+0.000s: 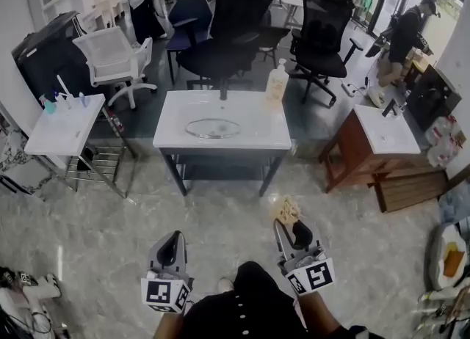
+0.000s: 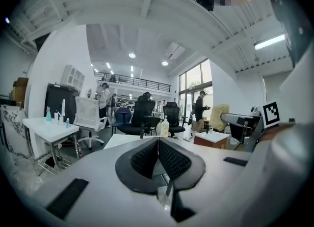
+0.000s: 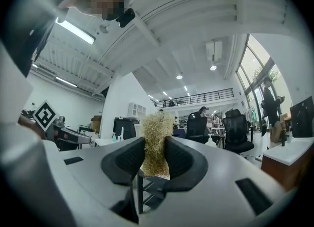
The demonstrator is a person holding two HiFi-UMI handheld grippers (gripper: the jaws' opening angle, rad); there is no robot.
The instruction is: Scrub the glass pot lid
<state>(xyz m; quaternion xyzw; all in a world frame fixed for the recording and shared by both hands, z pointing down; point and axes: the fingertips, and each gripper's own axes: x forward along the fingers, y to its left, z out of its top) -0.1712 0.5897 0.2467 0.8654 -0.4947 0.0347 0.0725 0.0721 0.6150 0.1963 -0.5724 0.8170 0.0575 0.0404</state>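
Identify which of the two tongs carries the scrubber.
The right tongs, shut on the straw-coloured scrubber; the left tongs are shut with nothing between them.

The glass pot lid (image 1: 211,128) is glinting, clear and smooth, on the glossy white table (image 1: 175,138); the scrubber (image 3: 157,140) is looking coarse, fibrous, straw-like.

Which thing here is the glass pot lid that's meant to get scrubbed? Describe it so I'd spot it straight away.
Find the white rectangular washstand in the middle of the floor, before the black office chairs. The round clear glass pot lid lies flat in its sunken basin. Unlike the pale pump bottle upright at the back corner, it is see-through, showing as a thin ring.
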